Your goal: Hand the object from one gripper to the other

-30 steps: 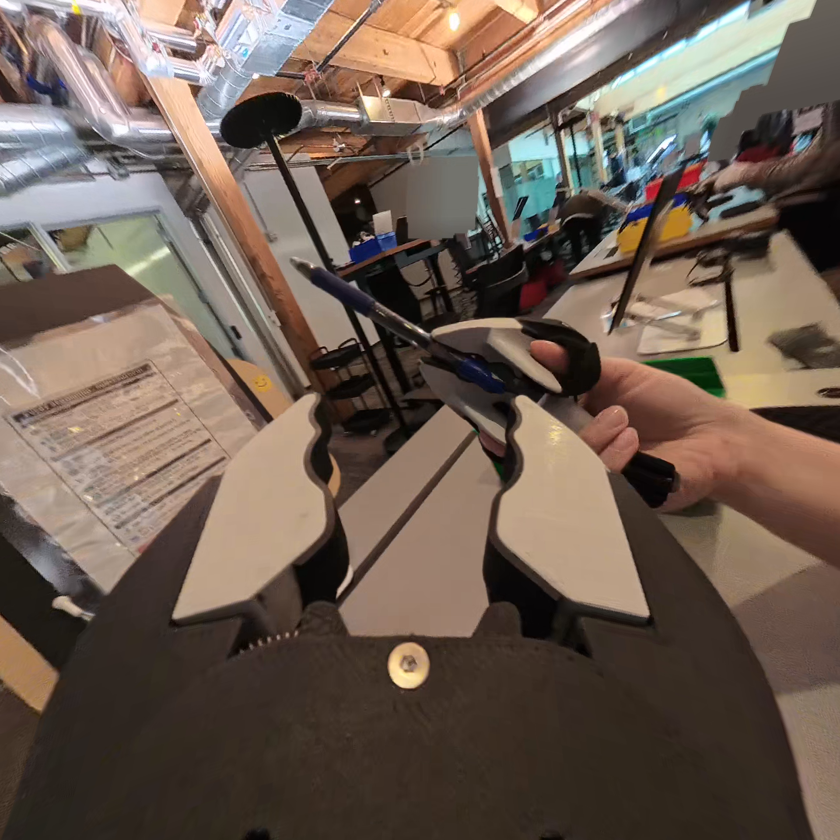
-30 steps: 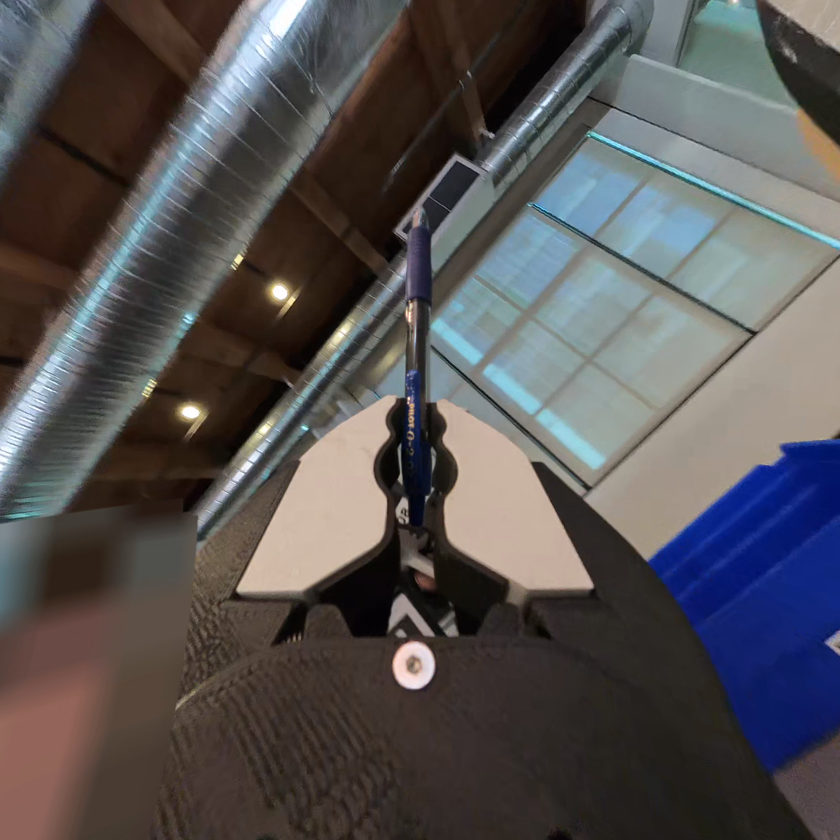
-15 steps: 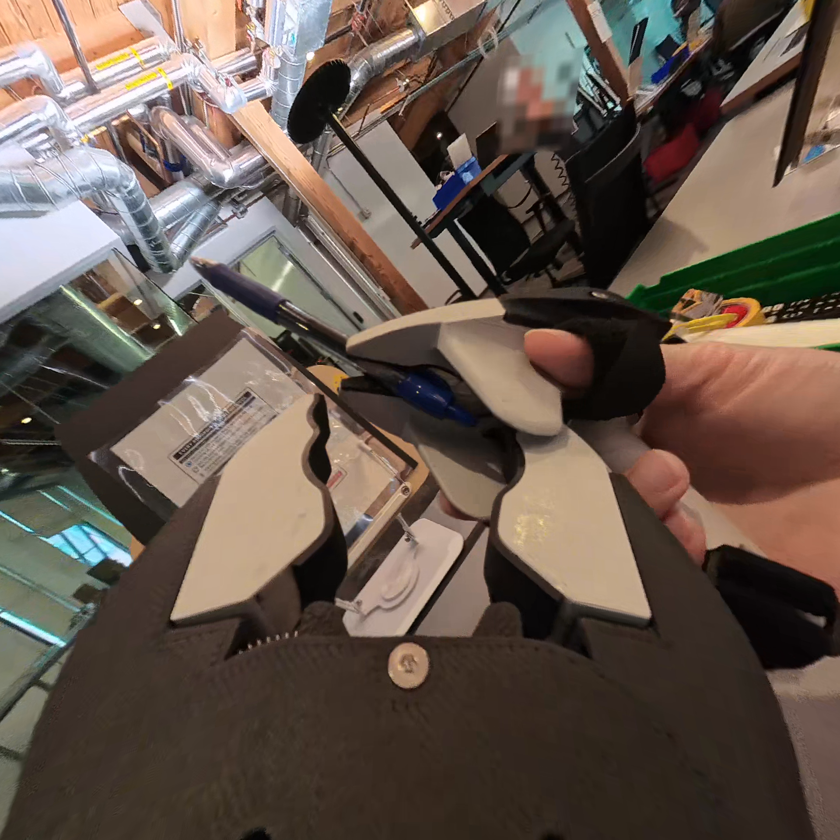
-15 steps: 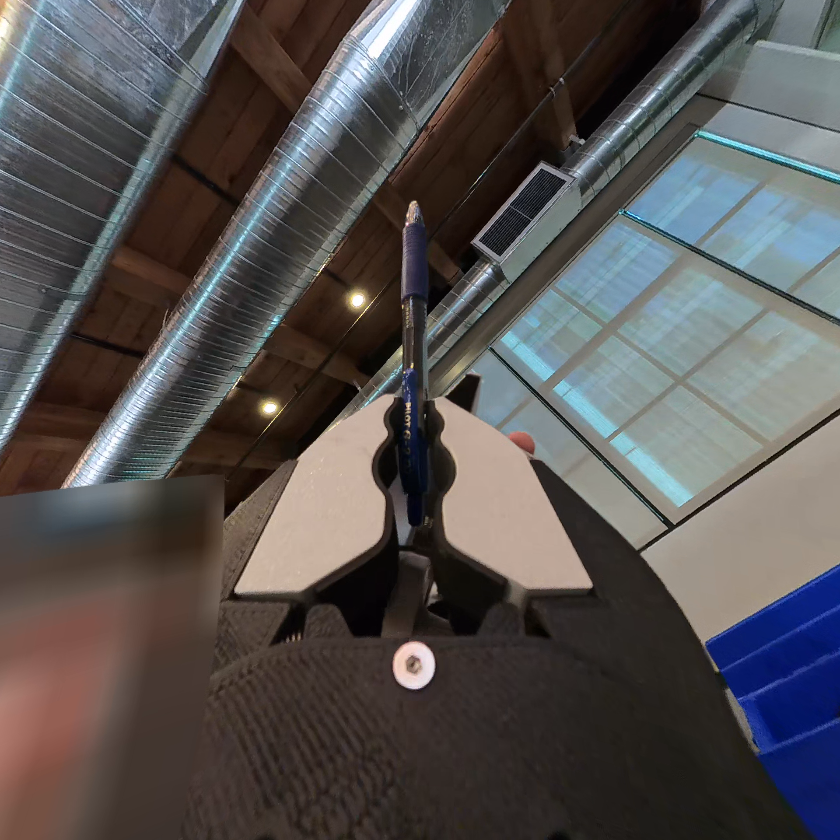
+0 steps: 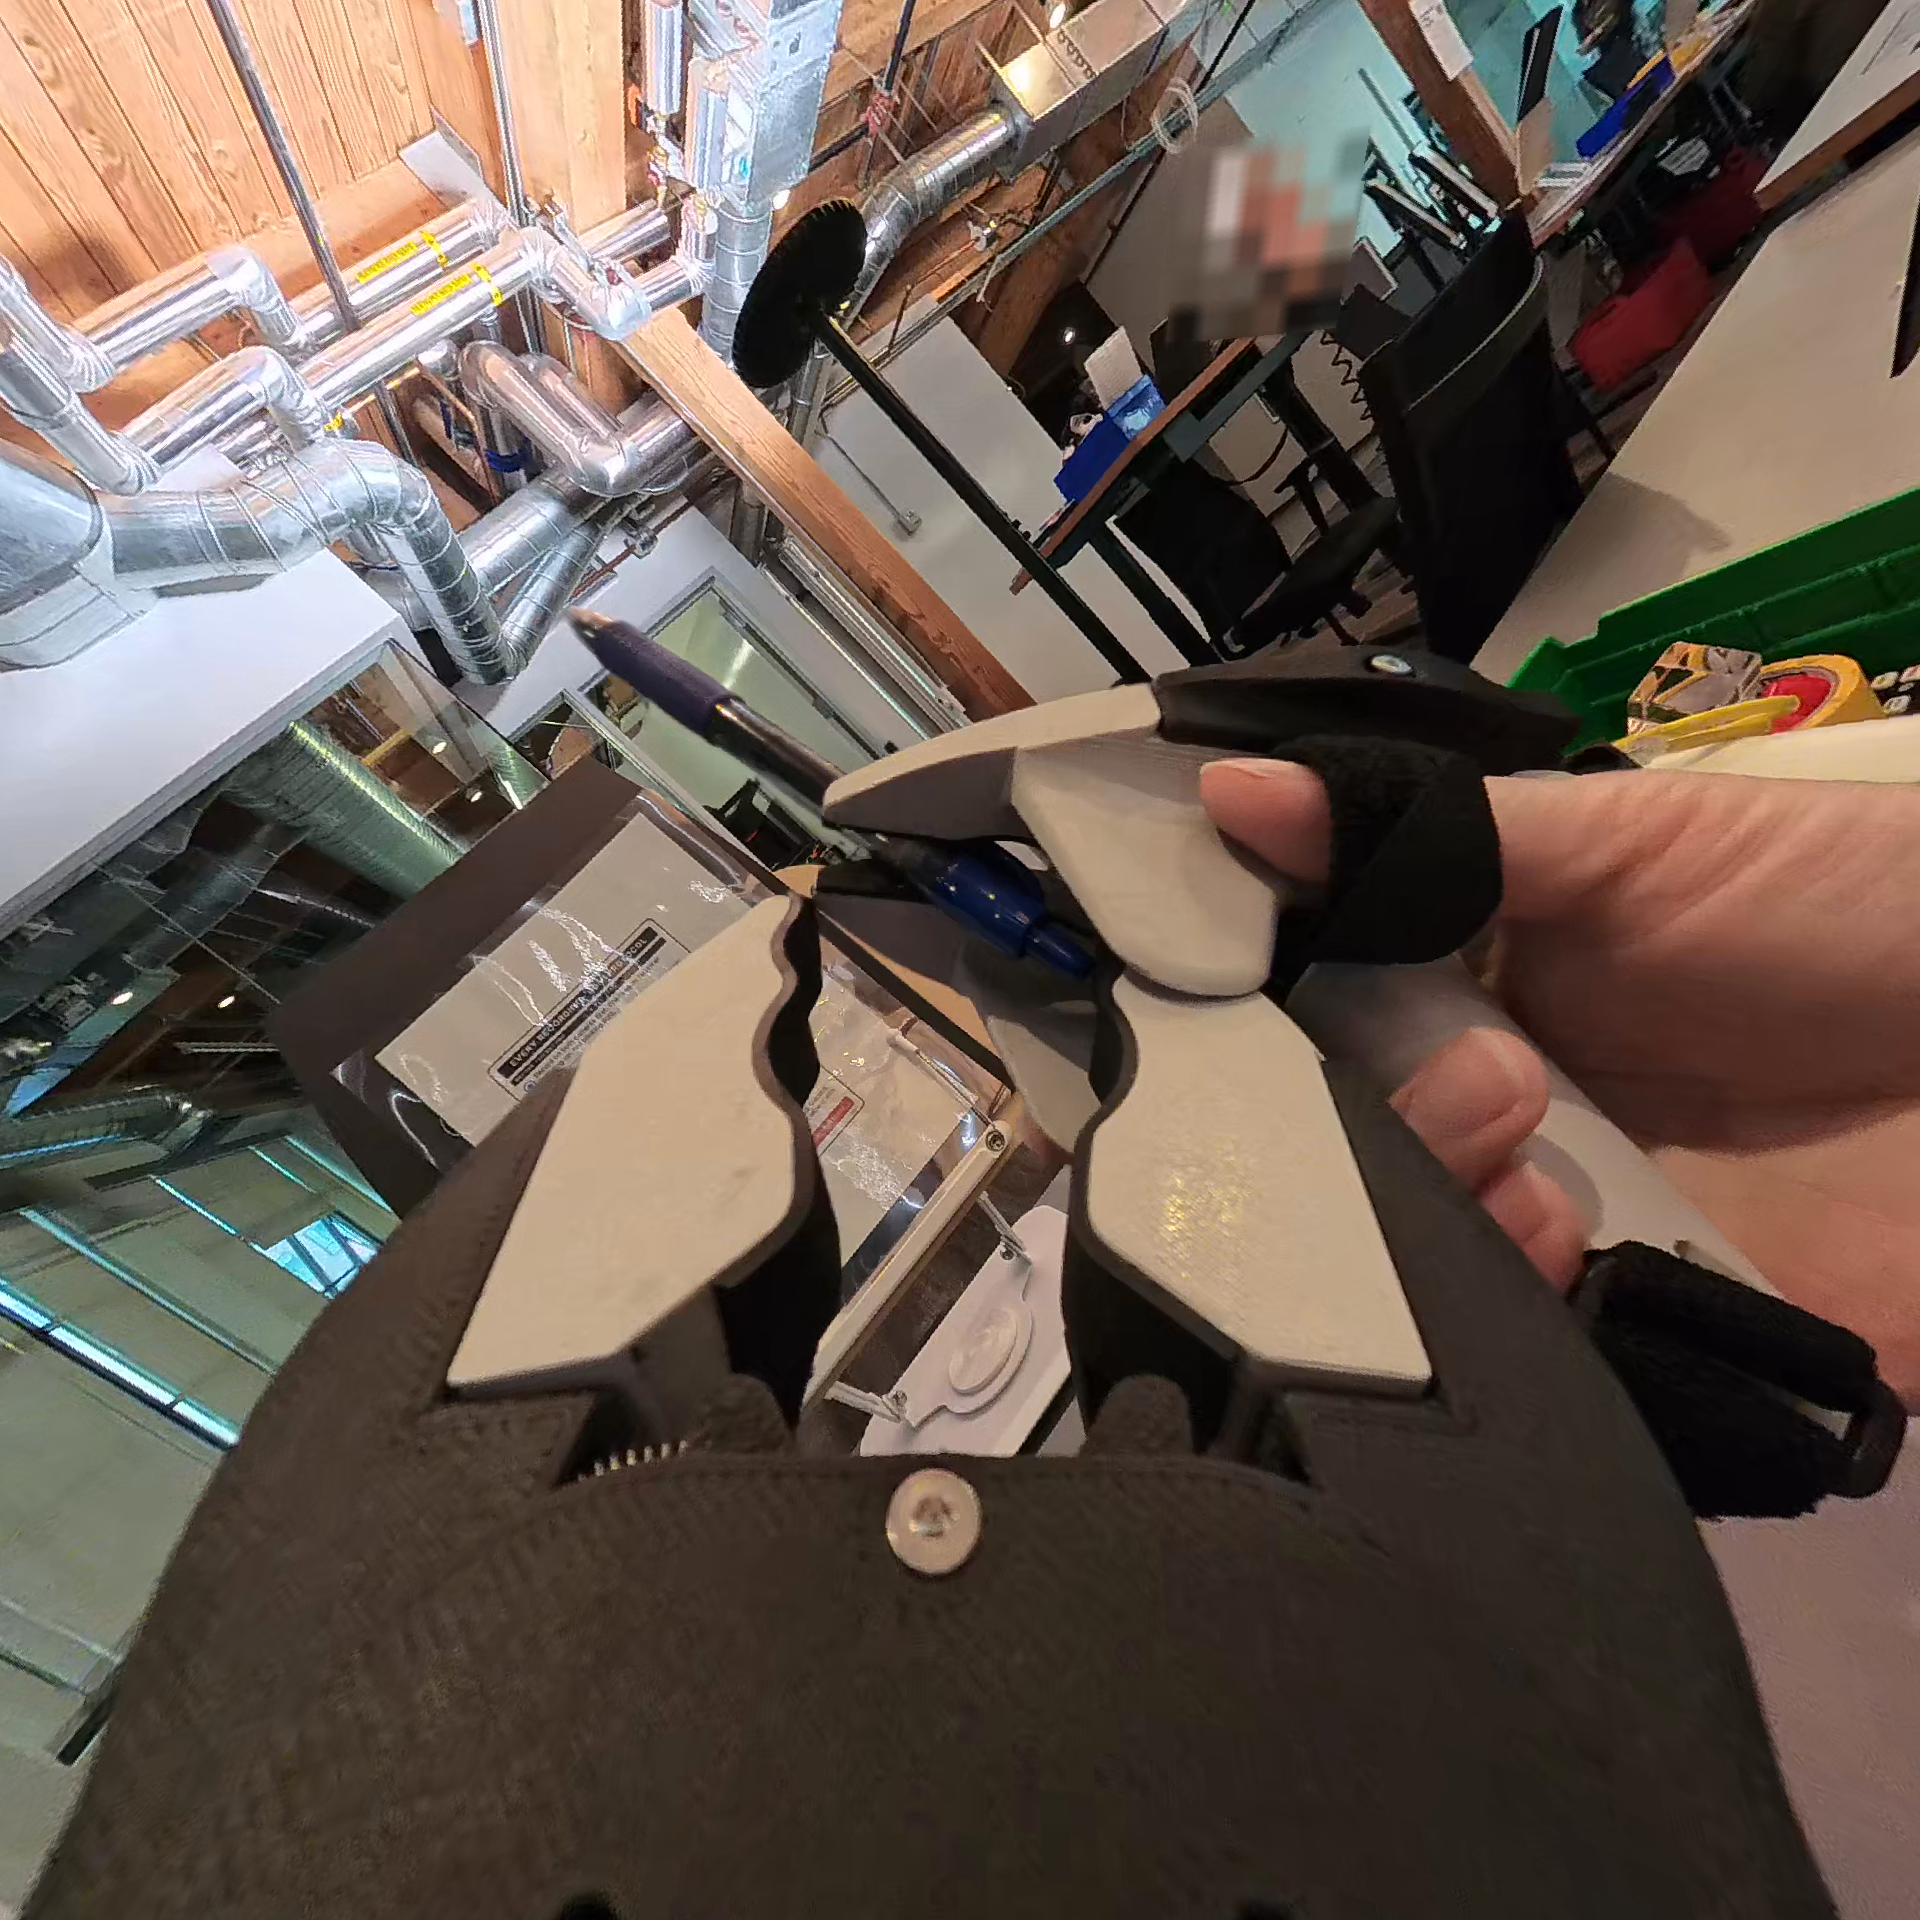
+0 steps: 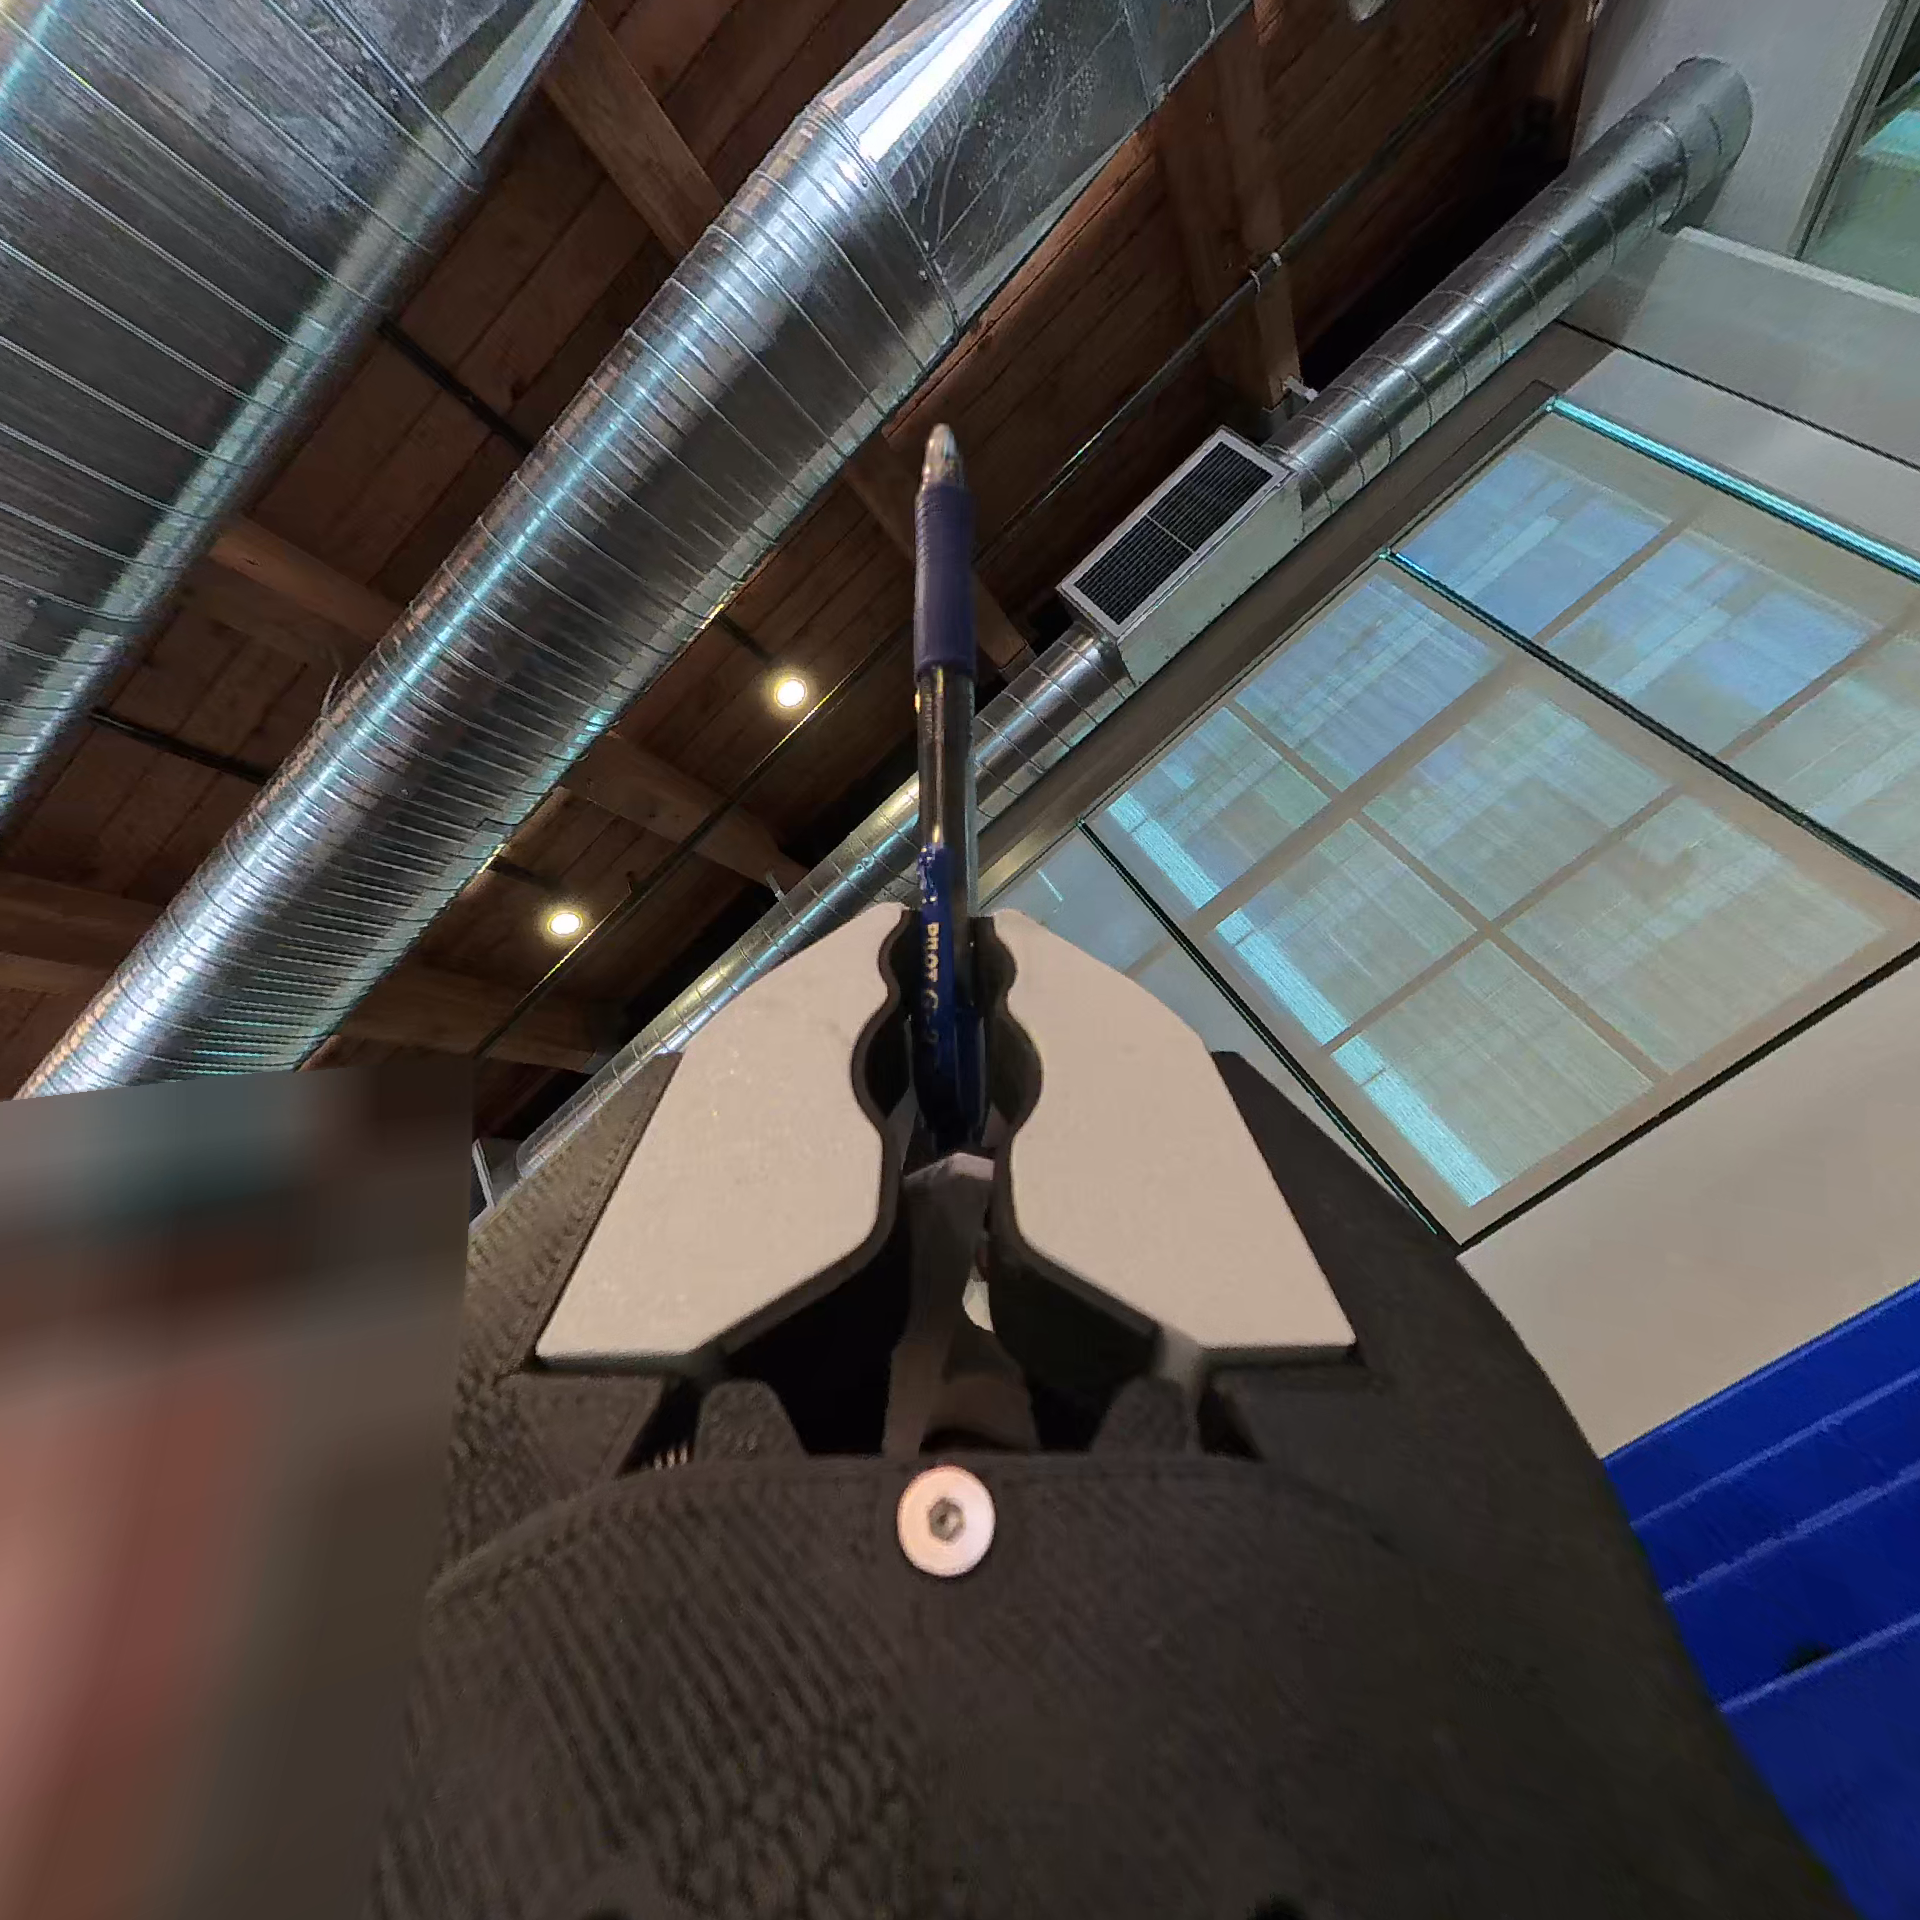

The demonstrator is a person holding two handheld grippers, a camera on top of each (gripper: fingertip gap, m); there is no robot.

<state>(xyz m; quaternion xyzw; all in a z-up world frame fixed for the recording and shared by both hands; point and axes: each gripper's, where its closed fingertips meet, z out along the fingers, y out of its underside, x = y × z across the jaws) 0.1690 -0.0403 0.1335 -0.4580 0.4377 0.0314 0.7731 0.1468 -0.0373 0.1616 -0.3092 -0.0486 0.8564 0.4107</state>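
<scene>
One pen is in play, blue and black with a dark grip sleeve near its tip, and two grippers. In the left wrist view, the left gripper stands with its two grey fingers spread wide, nothing between them; through the gap shows a framed sheet under clear plastic. Just beyond its right finger sits the right gripper, held by one hand with a black strap over the thumb side. That gripper's fingers are closed on the pen's blue rear end, and the barrel slants up and to the left, its metal tip pointing toward the silver pipes under the wooden ceiling. The pen lies above and apart from the left gripper's fingers, not between them. At the right edge of that view, one green bin rests on a pale table.

In the right wrist view, the right gripper clamps the one pen in the scalloped notch between its fingers, the pen rising straight up toward three large silver ducts and two lit ceiling lamps. One vent grille and a gridded window lie to the right, with a blue bin at the lower right corner.
</scene>
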